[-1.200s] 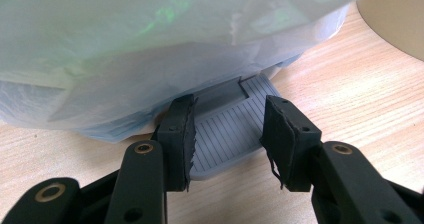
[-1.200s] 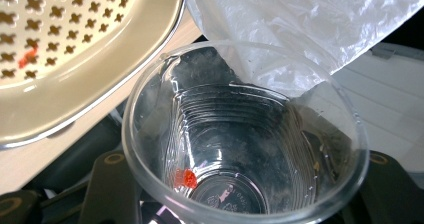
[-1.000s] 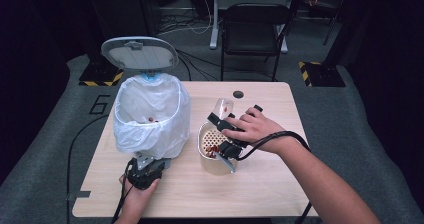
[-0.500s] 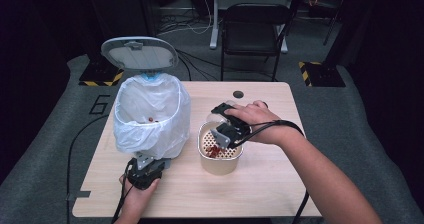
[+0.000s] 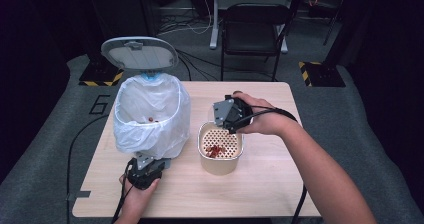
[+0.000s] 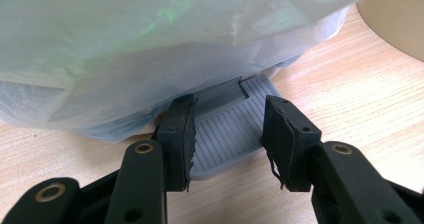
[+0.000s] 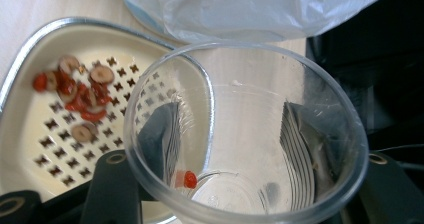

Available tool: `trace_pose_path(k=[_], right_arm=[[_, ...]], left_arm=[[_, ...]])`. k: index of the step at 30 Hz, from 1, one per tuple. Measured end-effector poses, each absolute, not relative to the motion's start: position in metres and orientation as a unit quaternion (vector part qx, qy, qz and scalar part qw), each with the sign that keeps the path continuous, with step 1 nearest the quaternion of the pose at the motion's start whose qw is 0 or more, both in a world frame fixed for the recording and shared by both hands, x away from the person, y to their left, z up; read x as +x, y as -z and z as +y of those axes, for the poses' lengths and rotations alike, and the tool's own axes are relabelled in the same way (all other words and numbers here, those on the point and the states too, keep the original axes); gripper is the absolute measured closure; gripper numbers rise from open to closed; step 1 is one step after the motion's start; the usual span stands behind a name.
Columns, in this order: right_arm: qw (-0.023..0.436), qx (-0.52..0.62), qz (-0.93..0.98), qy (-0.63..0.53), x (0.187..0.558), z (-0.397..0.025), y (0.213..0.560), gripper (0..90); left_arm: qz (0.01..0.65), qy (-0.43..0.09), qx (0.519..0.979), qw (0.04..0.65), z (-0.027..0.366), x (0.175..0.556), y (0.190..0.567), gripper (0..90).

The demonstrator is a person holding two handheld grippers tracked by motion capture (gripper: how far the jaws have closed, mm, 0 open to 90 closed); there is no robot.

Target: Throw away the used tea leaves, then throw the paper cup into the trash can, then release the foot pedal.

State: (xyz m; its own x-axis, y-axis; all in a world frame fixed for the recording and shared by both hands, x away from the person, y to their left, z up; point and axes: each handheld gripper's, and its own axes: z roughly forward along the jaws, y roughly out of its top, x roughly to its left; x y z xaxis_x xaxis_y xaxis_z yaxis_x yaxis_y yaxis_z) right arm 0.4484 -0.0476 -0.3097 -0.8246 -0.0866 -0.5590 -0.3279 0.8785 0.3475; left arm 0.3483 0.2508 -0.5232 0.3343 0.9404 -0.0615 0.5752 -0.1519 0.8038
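Right gripper (image 5: 226,115) clamps the clear cup (image 7: 245,134), mouth tipped over the strainer's (image 5: 220,149) far rim, one red bit still inside; bin (image 5: 150,115) lies just left; left gripper (image 6: 227,134) sits parted around the pedal (image 6: 227,134)

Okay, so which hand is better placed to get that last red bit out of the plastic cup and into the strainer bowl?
Right. The right tool already grips the clear cup beside the strainer bowl. The left tool sits open at the bin pedal.
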Motion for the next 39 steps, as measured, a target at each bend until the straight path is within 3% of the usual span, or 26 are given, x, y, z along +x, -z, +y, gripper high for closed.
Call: trace_pose_path(k=[13,39], right_arm=[[0.120,0.004,0.941,-0.317,0.467,-0.054,0.311,40.9],[0.062,0.129,0.908,-0.393,0.492,-0.071,0.305,40.7]], left_arm=[[0.526,-0.236,0.720,0.385,0.251,0.349,0.523,56.2],[0.526,-0.236,0.720,0.385,0.251,0.349,0.523,56.1]])
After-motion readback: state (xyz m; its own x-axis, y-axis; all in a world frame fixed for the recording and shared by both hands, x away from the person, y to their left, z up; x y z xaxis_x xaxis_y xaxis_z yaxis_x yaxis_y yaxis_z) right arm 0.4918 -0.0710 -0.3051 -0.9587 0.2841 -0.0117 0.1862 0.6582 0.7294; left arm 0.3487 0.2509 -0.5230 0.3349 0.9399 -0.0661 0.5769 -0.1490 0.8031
